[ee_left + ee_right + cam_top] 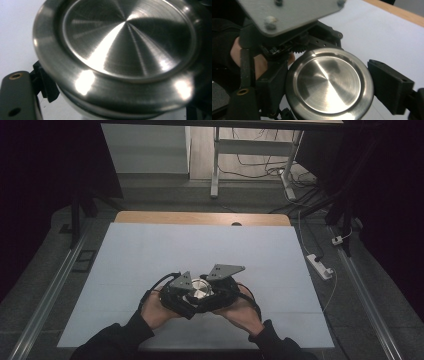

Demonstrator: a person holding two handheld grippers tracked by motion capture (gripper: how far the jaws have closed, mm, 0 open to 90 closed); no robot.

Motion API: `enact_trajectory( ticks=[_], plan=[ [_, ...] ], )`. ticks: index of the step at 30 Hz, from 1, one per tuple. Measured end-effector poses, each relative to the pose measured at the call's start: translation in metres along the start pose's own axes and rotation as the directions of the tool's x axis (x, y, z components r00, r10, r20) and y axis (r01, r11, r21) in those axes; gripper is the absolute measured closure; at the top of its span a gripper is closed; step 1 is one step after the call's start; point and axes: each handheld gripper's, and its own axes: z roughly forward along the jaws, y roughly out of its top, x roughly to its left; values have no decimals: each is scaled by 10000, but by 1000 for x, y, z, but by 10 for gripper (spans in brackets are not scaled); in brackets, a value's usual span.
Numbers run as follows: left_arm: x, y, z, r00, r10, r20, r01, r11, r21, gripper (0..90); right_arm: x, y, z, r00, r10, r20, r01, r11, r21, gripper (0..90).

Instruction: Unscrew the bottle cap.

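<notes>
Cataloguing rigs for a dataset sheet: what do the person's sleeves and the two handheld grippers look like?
Both sleeves are black. The left black handheld gripper and right black handheld gripper each carry a grey three-cornered plate fixed with screws, chunky black fingers, and thin black cables.

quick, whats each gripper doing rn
left gripper: shut on the steel lid
right gripper: shut on the same lid

steel lid (125, 50) cropped, container below hidden
</notes>
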Motion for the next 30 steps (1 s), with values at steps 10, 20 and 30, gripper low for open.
enact_trajectory(
  ticks=[10, 20, 30],
  plan=[
    [0, 3, -9, 9798, 1166, 1622, -1141, 9932, -251, 150, -5, 4, -9, 9812, -822, -1748, 803, 9966, -180, 197],
    [0, 2, -11, 9715, 1274, 1999, -1176, 9912, -599, 149, -15, 4, -16, 9197, -1812, -3484, 1607, 9832, -871, 106],
    [10, -3, -10, 9998, -165, -124, 163, 9998, -116, 149, -12, 9, -15, 9988, 45, -497, -29, 9995, 316, 57]
  ],
)
